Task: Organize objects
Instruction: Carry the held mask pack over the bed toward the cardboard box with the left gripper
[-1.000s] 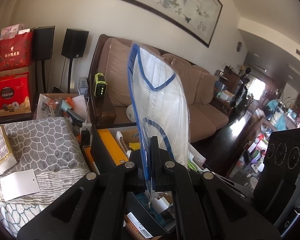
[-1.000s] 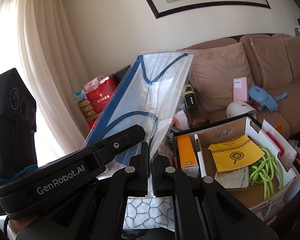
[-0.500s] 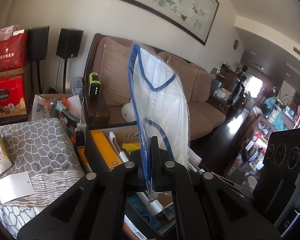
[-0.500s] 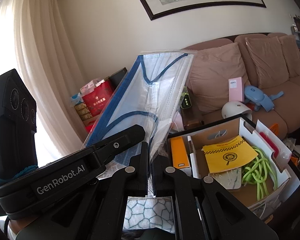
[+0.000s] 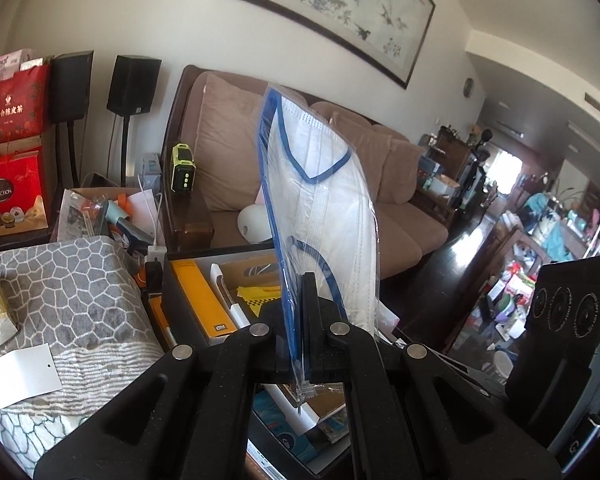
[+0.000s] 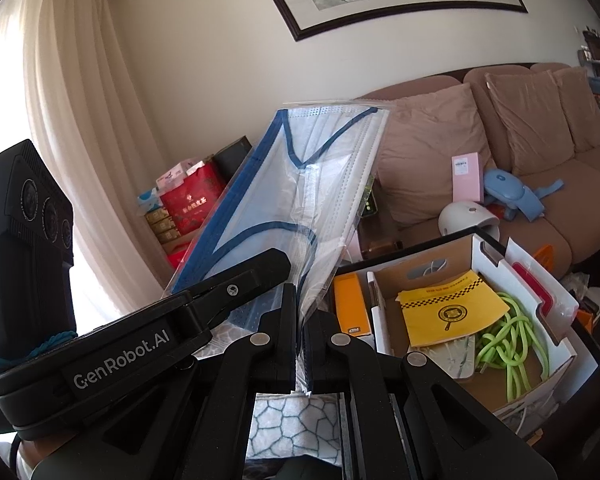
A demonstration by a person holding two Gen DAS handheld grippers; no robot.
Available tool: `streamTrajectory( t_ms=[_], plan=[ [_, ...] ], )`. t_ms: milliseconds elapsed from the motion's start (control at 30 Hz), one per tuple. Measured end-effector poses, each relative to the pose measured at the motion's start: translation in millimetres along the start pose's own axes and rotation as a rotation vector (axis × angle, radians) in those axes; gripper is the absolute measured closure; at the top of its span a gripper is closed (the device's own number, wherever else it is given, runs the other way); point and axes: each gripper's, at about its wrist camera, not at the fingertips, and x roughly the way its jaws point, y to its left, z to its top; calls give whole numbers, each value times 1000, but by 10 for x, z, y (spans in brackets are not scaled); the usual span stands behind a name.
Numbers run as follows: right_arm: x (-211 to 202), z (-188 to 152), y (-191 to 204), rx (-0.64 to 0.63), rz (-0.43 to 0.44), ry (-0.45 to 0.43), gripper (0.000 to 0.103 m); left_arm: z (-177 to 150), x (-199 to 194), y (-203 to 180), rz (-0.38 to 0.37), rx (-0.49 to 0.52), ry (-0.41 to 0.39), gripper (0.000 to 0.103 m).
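**Bagged face masks held aloft by both claws, above the sorting box**

The clear bag of face masks (image 5: 324,216), white with blue ear loops, stands upright in the air; its lower edge is pinched by both claws at once. The left claw (image 5: 300,320) is clamped together on the bag's bottom corner; the right claw (image 6: 300,320) is likewise clamped on the plastic, just beside the left claw's finger, which crosses the right wrist view from the lower left. Below and beyond the claws sits an open cardboard box (image 6: 556,344); it already holds an orange box (image 6: 350,308), a yellow booklet (image 6: 452,308) and a green cable (image 6: 516,340), to the right of the right claw. To the left of the left claw lies a grey patterned cloth (image 5: 68,292) with a white card (image 5: 24,372) on it; a brown sofa (image 5: 396,216) stands behind.

Progress, as a judgement: several items appear sorted into the box; the masks are lifted but not yet set down anywhere; loose things on the cloth and sofa suggest a good deal is left.
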Motion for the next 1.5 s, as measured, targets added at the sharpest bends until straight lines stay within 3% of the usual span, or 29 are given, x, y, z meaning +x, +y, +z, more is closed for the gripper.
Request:
streamTrajectory(
  t_ms=[1500],
  plan=[
    [-56,38,-273,32,-57,10,99,-16,249,-231,-38,-2,41,101]
  ],
)
